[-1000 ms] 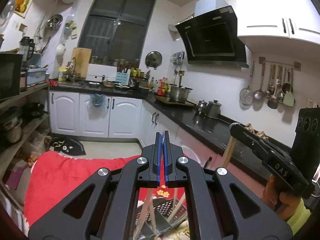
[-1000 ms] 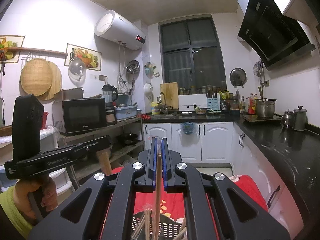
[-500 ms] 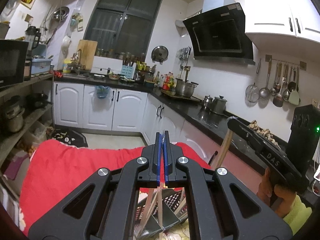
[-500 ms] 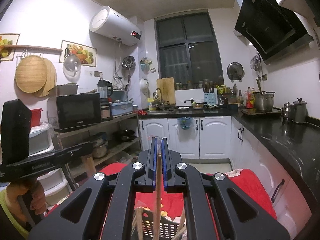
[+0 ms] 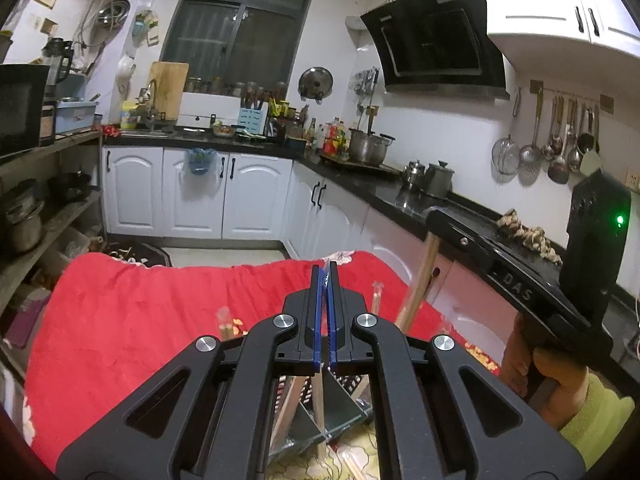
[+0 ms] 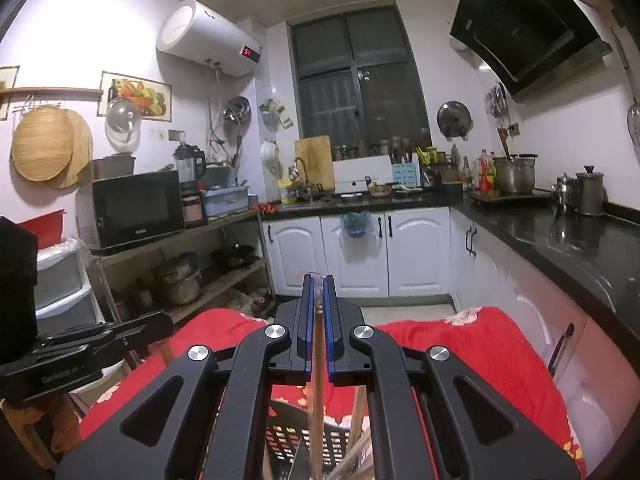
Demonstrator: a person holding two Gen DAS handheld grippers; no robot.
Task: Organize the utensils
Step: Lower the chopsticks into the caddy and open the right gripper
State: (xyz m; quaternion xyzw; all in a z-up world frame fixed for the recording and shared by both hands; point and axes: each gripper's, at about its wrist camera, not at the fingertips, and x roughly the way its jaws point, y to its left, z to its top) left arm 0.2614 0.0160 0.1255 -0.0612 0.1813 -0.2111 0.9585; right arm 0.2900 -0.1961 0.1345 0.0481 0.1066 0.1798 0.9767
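While your right gripper (image 6: 316, 292) clamps a wooden chopstick (image 6: 316, 392) upright | your left gripper (image 5: 326, 280) pinches a wrapped chopstick (image 5: 318, 400) | both sticks reach down into the black slotted basket (image 6: 288, 436) | basket sits on the red cloth (image 5: 140, 304).

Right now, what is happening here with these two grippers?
A person holds a gripper in each hand above a dark slotted utensil basket on a red cloth. The right gripper is shut on a wooden chopstick hanging into the basket. The left gripper is shut on another wrapped chopstick over the basket's compartments.
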